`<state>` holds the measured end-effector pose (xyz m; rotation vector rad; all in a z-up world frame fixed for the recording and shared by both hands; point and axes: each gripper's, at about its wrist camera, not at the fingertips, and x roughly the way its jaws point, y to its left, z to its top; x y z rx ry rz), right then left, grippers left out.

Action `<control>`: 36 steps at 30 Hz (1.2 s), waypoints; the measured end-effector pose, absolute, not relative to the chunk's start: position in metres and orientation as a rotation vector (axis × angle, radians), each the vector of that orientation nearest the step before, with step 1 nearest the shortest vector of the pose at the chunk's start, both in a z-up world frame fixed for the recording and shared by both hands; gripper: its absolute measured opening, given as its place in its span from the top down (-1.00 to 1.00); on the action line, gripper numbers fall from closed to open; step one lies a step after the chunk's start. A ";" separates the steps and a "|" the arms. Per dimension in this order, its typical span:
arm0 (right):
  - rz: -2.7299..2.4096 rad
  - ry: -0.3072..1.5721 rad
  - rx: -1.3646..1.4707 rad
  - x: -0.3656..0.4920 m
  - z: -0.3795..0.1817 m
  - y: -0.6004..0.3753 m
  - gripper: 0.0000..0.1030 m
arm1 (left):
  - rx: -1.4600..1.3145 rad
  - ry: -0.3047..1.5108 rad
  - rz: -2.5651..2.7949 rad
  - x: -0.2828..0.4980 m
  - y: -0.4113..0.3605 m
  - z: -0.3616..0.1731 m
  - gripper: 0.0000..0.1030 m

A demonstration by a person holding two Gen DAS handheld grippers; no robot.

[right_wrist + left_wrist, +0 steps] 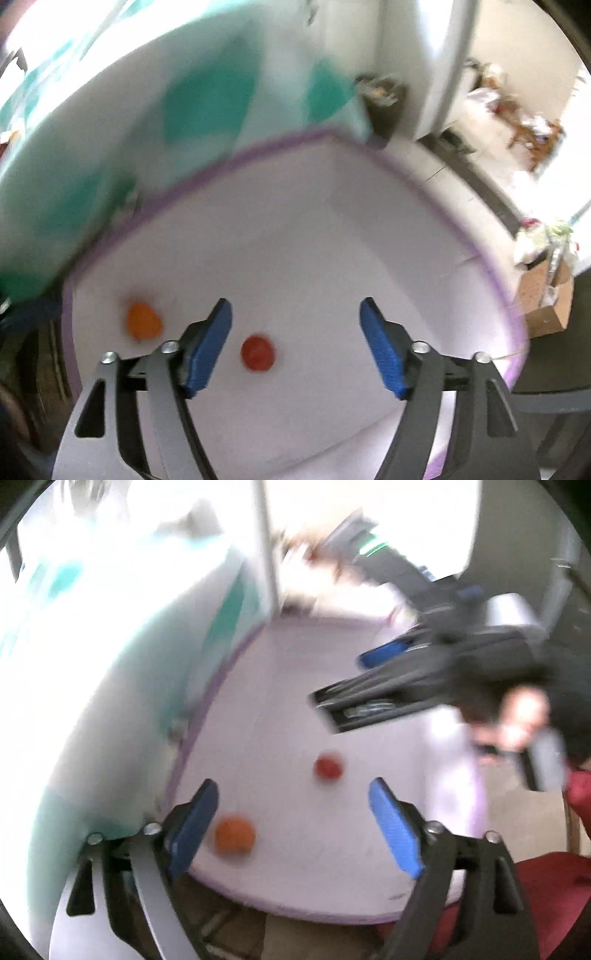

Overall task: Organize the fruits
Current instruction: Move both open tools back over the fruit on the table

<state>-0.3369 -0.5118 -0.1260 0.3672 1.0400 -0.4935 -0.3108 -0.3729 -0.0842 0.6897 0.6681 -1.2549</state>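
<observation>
Fruits, orange one (235, 836) and red one (258, 352), lie loose on the counter (332, 221); both tongs (291, 827) (295, 345) hang released, so each should centre before clenching.

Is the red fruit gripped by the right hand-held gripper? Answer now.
No, the red fruit lies on the white table, untouched between the open right hand-held gripper.

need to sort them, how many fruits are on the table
2: an orange fruit left of the right gripper's fingers, and a red fruit between them, untouched. Both lie on the white table. Others may be out of view.
</observation>
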 end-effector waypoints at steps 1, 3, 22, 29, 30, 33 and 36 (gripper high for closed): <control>-0.524 1.002 0.360 -0.340 -0.114 -0.516 -0.49 | 0.665 0.565 -1.259 -0.318 -0.367 -0.069 -0.91; -0.551 0.932 0.338 -0.342 -0.095 -0.516 -0.55 | 0.620 0.425 -1.248 -0.324 -0.355 -0.047 -0.93; -0.231 0.473 0.144 -0.266 0.058 -0.349 -0.69 | 0.016 0.393 -0.644 -0.153 -0.094 0.071 -0.96; -0.038 0.589 0.066 -0.163 0.041 -0.272 -0.69 | -0.109 0.453 -0.298 -0.059 0.004 0.071 -0.96; -0.028 0.611 0.059 -0.151 0.037 -0.267 -0.69 | -0.129 0.466 -0.264 -0.048 0.015 0.069 -0.96; 0.035 0.682 0.034 -0.109 0.027 -0.237 -0.69 | -0.203 0.508 -0.199 -0.018 0.046 0.062 -0.96; 0.062 0.715 -0.010 -0.068 0.024 -0.208 -0.69 | -0.258 0.608 -0.178 -0.003 0.069 0.045 -0.96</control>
